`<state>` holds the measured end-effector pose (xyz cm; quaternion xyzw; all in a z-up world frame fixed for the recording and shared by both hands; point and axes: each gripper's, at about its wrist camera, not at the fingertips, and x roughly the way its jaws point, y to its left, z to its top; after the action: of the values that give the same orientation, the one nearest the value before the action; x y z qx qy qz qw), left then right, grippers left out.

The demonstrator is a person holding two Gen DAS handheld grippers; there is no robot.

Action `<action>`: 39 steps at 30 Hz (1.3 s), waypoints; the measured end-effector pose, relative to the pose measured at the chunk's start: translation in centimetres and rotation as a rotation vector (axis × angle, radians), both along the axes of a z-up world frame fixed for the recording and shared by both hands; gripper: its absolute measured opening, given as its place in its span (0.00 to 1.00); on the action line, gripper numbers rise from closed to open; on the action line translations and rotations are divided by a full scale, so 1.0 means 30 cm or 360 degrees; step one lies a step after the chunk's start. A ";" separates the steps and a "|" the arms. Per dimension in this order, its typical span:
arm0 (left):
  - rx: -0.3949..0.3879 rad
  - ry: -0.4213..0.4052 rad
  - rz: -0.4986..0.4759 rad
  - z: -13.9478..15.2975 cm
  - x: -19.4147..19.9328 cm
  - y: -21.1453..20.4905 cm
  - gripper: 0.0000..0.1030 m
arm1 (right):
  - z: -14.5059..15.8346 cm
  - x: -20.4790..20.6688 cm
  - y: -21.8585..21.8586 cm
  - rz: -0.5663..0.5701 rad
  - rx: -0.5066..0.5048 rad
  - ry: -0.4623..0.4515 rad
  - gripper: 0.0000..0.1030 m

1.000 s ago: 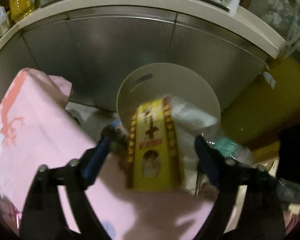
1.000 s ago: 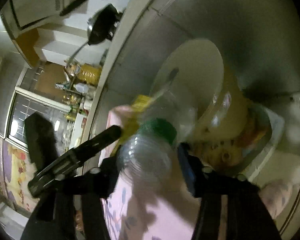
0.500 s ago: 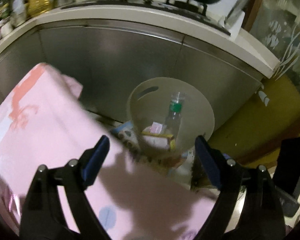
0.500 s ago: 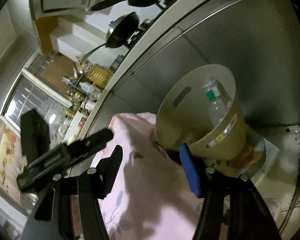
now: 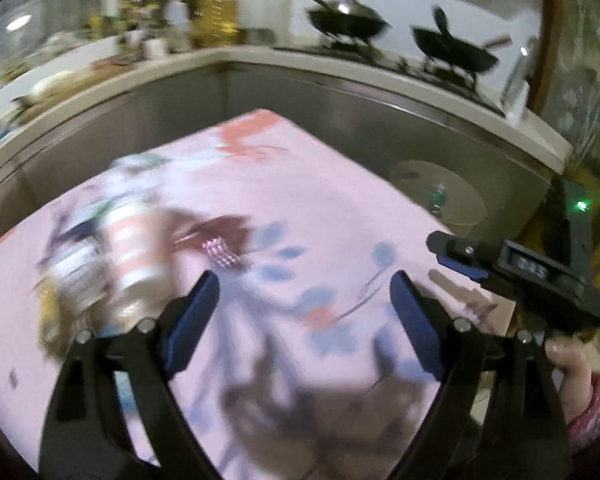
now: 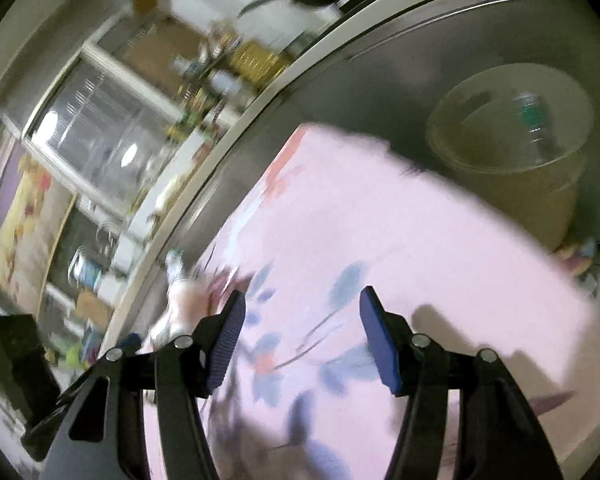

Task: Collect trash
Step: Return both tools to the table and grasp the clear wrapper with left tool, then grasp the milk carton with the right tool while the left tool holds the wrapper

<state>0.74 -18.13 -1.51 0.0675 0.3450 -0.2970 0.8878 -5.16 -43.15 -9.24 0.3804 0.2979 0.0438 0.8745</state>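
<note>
Both hand-held grippers are spread wide and carry nothing. The remaining trash (image 5: 100, 264), a blurred heap of cups or cans and a wrapper, lies on the pink cloth (image 5: 300, 184) ahead and to the left of the left hand-held gripper (image 5: 304, 296), close beside its left finger. From the right hand-held gripper (image 6: 300, 320) the same heap (image 6: 180, 304) shows beyond its left finger, further off. The left one is therefore the nearer and, in my judgement, the one to reach. The tallest piece seems to run away from the left fingers, though blur makes its axis uncertain. The bin (image 5: 440, 196), already holding a bottle (image 5: 436, 200), stands well off to the right, ahead of the right hand-held gripper.
</note>
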 end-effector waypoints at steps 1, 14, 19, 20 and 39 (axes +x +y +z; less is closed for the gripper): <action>-0.0005 -0.0013 0.0038 -0.001 -0.012 0.050 0.81 | 0.006 0.019 0.047 0.0050 -0.0019 0.0012 0.56; -0.0114 0.0127 0.0576 -0.125 0.042 0.634 0.80 | 0.036 0.200 0.580 0.0580 -0.0231 0.0118 0.56; -0.0120 0.0197 0.0510 -0.180 0.088 0.616 0.64 | 0.018 0.216 0.695 0.0693 -0.0323 0.0167 0.56; -0.0113 0.0198 0.0489 -0.191 0.094 0.606 0.62 | 0.017 0.216 0.720 0.0715 -0.0363 0.0168 0.56; -0.0298 0.0228 0.0460 -0.235 0.004 0.794 0.18 | 0.001 0.247 0.997 0.0745 -0.0758 0.0189 0.71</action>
<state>0.86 5.69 -8.58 -0.0870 0.3844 -0.2010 0.8968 2.23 -13.26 -9.22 0.0885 0.4293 0.1504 0.8861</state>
